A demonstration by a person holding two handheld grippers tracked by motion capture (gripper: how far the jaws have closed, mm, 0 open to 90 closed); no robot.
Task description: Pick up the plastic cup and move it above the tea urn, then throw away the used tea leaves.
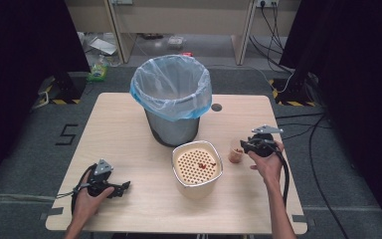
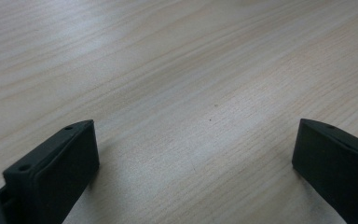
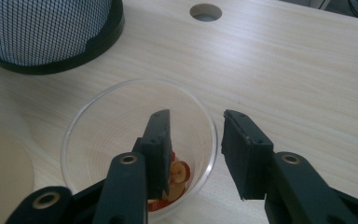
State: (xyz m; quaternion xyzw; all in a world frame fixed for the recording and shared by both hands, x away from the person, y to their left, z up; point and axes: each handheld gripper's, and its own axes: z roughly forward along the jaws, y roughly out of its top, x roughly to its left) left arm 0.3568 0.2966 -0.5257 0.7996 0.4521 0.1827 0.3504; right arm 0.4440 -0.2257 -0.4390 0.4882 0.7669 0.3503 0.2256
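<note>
On the bench [image 1: 129, 124], at about 4 o'clock from the mesh bin [image 1: 171, 99] with its blue plastic liner, stands a small clear cup [image 3: 121, 126] with red and pale pieces at its bottom. Right tongs [image 3: 196, 140] straddle the cup's rim: one jaw is inside the cup, the other outside, with a gap left, so the wall is not pinched yet. Left tongs [image 2: 191, 154] rest spread wide over bare wood at 7 o'clock. Between both sits a cream container [image 1: 197, 167] with a perforated lid. Floor marking [image 1: 65, 134] at 9 o'clock reads "5".
</note>
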